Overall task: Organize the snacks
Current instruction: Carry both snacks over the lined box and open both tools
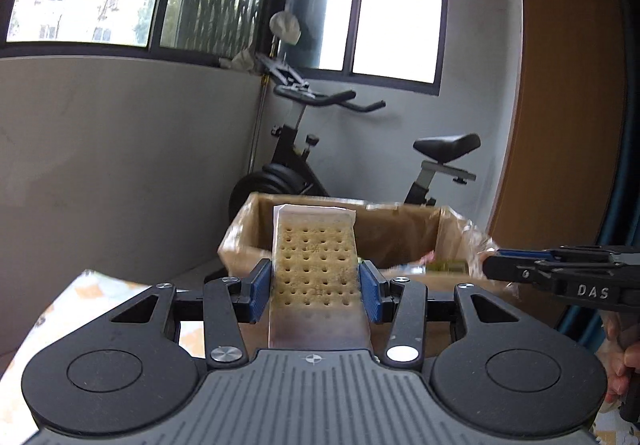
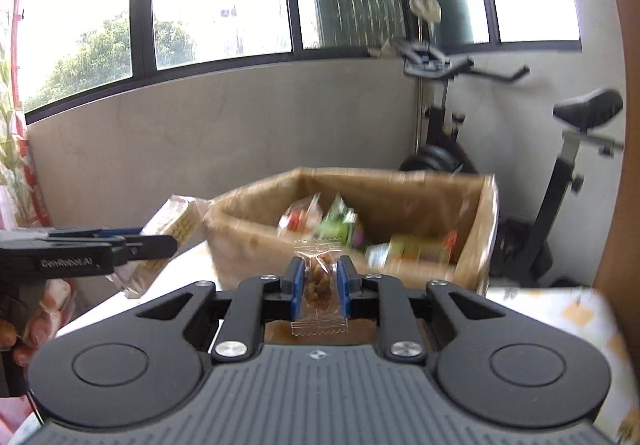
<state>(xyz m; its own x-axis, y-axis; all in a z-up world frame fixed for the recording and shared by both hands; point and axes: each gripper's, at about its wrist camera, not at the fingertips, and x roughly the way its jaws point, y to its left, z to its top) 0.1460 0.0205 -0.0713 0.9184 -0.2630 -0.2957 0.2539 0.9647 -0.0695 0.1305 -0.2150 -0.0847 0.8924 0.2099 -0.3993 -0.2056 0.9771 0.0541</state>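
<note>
Claws (image 1: pixel 316 285) (image 2: pixel 318 281) grip cracker pack (image 1: pixel 316 261), nut packet (image 2: pixel 319 285)

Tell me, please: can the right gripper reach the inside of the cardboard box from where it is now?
Probably yes. The right gripper, shut on a small clear-wrapped snack, faces the open top of the cardboard box, and nothing lies between them. The left gripper stays off to the side.

Motion blurs the snacks (image 2: pixel 340 225) inside the box (image 2: pixel 476 229), leaving their labels unreadable. The cracker pack (image 1: pixel 316 269) hides the box's middle, and its near end lies under the left hand-held gripper (image 1: pixel 316 281).
</note>
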